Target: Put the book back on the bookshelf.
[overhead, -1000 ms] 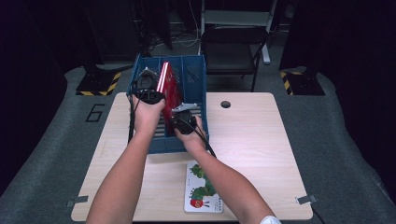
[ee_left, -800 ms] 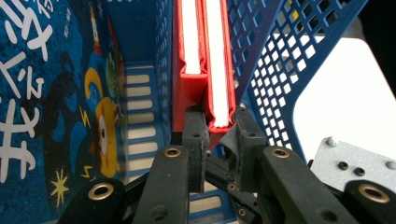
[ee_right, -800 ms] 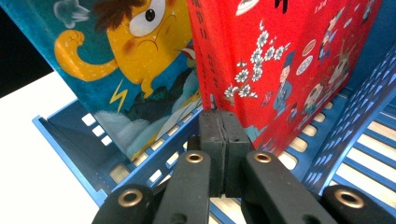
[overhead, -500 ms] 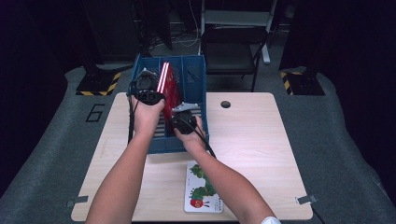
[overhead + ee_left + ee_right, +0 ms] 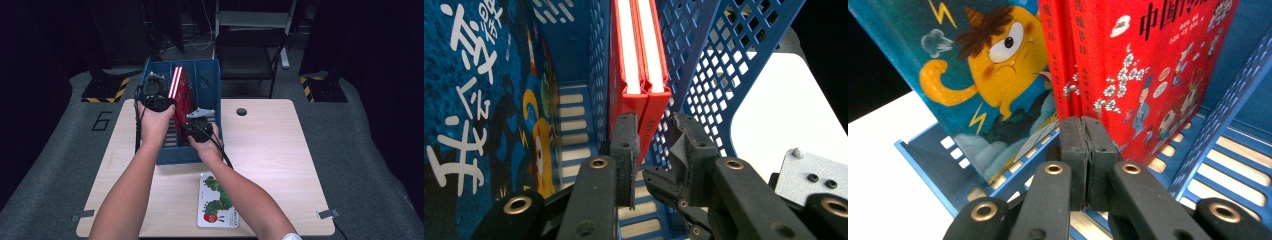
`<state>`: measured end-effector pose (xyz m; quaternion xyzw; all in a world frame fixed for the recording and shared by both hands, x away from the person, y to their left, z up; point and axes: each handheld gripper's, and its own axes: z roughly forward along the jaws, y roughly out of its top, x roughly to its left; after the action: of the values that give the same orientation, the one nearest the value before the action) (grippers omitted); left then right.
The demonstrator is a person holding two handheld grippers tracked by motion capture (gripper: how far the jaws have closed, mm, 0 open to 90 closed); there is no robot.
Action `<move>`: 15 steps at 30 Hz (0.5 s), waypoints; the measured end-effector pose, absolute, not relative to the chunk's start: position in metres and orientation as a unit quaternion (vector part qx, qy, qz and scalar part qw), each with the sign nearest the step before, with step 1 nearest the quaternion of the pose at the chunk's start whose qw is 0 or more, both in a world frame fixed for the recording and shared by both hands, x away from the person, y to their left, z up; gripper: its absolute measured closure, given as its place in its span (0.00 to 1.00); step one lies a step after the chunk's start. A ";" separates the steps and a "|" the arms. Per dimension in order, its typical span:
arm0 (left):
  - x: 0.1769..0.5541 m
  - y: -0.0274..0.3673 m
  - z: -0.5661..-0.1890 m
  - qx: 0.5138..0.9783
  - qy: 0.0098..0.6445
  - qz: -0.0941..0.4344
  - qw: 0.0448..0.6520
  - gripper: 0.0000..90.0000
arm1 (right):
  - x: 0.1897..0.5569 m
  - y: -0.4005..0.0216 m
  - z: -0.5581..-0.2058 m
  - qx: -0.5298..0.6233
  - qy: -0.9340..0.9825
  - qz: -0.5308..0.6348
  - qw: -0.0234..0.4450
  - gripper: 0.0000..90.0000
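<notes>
Two red hardback books [image 5: 179,92] stand upright in a blue mesh file basket [image 5: 212,75], next to a teal picture book [image 5: 469,100] with a yellow cartoon figure. My left gripper [image 5: 156,95] hangs over the basket. Its jaws [image 5: 656,130] have just been opening and straddle the near corner of the red books [image 5: 639,50] without pressing on it. My right gripper [image 5: 200,127] reaches in from the basket's front. Its jaws [image 5: 1083,122] are shut on nothing, tips at the lower edge of the red books [image 5: 1158,65], beside the teal book [image 5: 988,65].
The basket sits at the back left of a light wooden table [image 5: 270,150]. A white caterpillar picture book [image 5: 217,202] lies flat near the front edge. A dark chair [image 5: 250,50] stands behind the table. The basket's mesh walls [image 5: 719,65] close in on both grippers.
</notes>
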<state>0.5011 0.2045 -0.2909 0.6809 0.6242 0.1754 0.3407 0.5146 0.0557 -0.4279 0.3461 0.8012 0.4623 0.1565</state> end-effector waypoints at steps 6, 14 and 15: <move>0.494 0.205 -0.290 0.678 0.617 0.171 0.362 0.74 | 0.510 0.054 -0.422 0.343 0.798 0.469 0.158 0.93; 0.478 0.208 -0.292 0.691 0.585 0.176 0.387 0.66 | 0.497 0.044 -0.410 0.338 0.798 0.473 0.158 0.74; 0.478 0.208 -0.292 0.691 0.585 0.176 0.387 0.65 | 0.497 0.044 -0.410 0.338 0.798 0.473 0.158 0.74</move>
<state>0.4782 0.2077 -0.2918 0.6911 0.5849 0.1756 0.3866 0.4971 0.0440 -0.4101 0.3382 0.7981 0.4732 0.1576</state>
